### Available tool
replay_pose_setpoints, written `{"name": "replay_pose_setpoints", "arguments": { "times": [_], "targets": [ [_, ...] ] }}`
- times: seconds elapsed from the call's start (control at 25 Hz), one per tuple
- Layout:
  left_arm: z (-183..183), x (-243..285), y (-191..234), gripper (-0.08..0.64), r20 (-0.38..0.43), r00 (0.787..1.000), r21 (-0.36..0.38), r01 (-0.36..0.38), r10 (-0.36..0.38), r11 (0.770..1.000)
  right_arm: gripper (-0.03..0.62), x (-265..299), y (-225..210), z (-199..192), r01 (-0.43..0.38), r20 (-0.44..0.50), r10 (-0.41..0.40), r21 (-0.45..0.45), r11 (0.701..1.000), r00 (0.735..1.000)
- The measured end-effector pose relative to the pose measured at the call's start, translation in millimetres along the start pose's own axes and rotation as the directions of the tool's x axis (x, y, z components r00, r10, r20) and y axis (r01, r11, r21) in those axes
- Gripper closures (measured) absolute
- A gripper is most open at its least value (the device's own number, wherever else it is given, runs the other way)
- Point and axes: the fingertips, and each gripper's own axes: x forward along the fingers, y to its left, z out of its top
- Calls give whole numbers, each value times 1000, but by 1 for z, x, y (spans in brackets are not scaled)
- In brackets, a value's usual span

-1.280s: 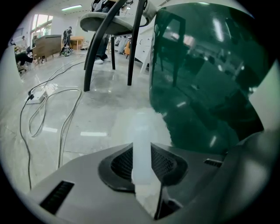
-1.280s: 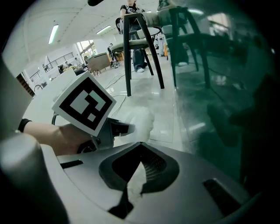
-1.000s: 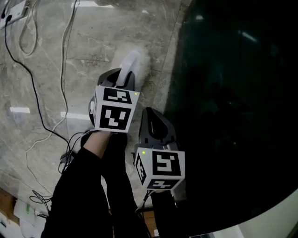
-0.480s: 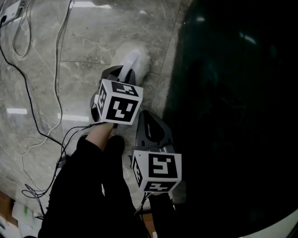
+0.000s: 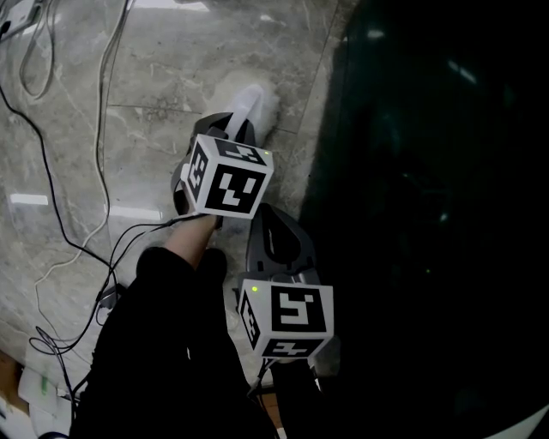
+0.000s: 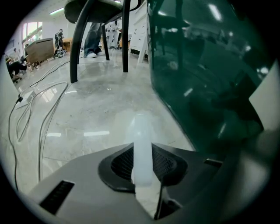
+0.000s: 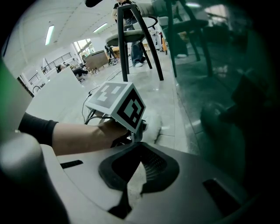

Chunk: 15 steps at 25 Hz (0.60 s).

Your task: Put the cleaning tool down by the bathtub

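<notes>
While the left gripper (image 5: 233,130) is clamping the white cleaning tool (image 5: 257,105) by its handle, just left of the dark bathtub (image 5: 429,214), the right gripper (image 5: 273,225) is hanging open and empty.

— What does the head view keep from you?
— The marker cube (image 5: 228,177) covers the left gripper (image 5: 233,137) and its jaws, plus most of the cleaning tool (image 5: 251,107). Only a white end shows at the cube's twelve o'clock.
— And the bathtub (image 5: 429,214)?
— Cut off at twelve, three and six o'clock, its dark inside unreadable.
— The left gripper view?
— The tool's far tip blurs into the pale floor (image 6: 87,113). The chair (image 6: 100,13) is cropped at twelve o'clock, and the figures (image 6: 58,38) at ten o'clock are too small to tell.
</notes>
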Motion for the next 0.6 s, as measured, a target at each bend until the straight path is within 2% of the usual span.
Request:
{"name": "replay_pose_setpoints", "arguments": {
  "times": [0.36,0.6],
  "targets": [
    [1,2,-1,463,22,999,-4,-38,38,999,592,-3,-3,-5,-6,7,6,24,1000,1000],
    [1,3,-7,443,12,1000,7,-19,19,1000,592,-2,-7,-7,13,-7,-13,22,1000,1000]
  ]
}}
